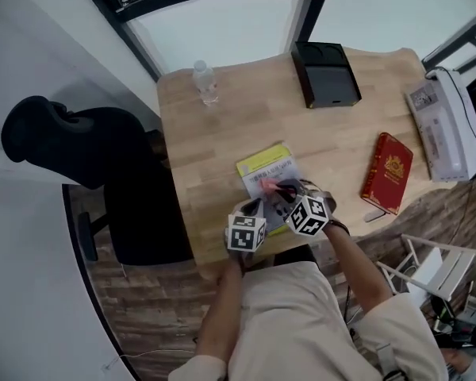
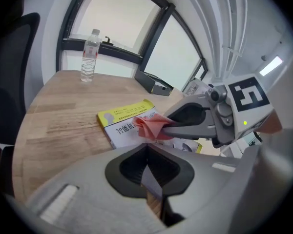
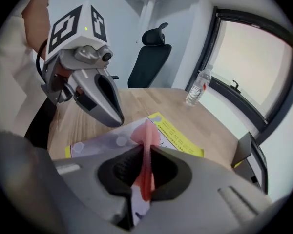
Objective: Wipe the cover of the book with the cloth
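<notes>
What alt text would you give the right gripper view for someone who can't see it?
The right hand-held gripper has its jaws shut on a pink cloth, held over a yellow-edged book on a wooden table. The left hand-held gripper points down at the book's edge; a water bottle and a black office chair stand beyond.

Two books (image 1: 266, 170) (image 1: 387, 173), one cloth (image 2: 151, 126), one bottle (image 1: 205, 82), one box (image 1: 327, 74), one chair (image 1: 103, 157), two claws (image 3: 112, 116) (image 2: 166, 126).

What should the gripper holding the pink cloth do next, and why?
Probably press down and sweep across the cover. The right gripper is shut on the pink cloth, which sits bunched over the book, and most of the cover ahead of it lies bare.
</notes>
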`<state>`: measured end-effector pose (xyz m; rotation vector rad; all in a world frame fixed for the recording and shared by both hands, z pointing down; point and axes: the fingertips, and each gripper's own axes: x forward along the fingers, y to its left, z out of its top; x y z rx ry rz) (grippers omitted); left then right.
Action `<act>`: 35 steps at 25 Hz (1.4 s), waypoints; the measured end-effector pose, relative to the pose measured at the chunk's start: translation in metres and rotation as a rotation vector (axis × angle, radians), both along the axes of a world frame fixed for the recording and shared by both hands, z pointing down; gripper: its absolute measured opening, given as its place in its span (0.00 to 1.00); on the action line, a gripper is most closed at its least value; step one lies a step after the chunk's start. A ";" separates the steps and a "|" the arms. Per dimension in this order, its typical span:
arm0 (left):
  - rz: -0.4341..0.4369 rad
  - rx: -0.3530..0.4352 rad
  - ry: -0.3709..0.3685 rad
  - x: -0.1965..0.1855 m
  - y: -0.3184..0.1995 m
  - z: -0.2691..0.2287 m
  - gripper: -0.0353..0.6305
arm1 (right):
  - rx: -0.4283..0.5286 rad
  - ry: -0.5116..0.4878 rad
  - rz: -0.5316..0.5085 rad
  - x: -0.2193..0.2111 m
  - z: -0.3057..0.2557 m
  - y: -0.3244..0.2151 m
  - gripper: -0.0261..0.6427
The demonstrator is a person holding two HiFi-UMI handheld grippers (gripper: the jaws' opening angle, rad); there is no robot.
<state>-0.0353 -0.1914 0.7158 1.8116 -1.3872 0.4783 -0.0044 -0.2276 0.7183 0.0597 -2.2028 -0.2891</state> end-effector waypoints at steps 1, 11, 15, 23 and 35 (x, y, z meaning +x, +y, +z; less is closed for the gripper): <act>0.009 -0.002 -0.002 0.004 -0.004 0.003 0.06 | 0.005 0.007 -0.007 0.000 0.002 -0.005 0.09; -0.086 -0.093 0.034 0.006 -0.041 0.035 0.06 | 0.060 0.082 -0.106 0.008 0.036 -0.018 0.09; -0.099 -0.091 0.064 0.006 -0.043 0.037 0.06 | 0.065 0.062 -0.065 0.003 0.037 -0.036 0.09; -0.106 -0.082 0.046 0.009 -0.041 0.036 0.06 | 0.104 0.063 -0.031 -0.016 0.037 -0.087 0.09; -0.072 -0.046 -0.001 0.007 -0.038 0.035 0.06 | 0.227 0.149 0.105 -0.016 0.036 -0.146 0.09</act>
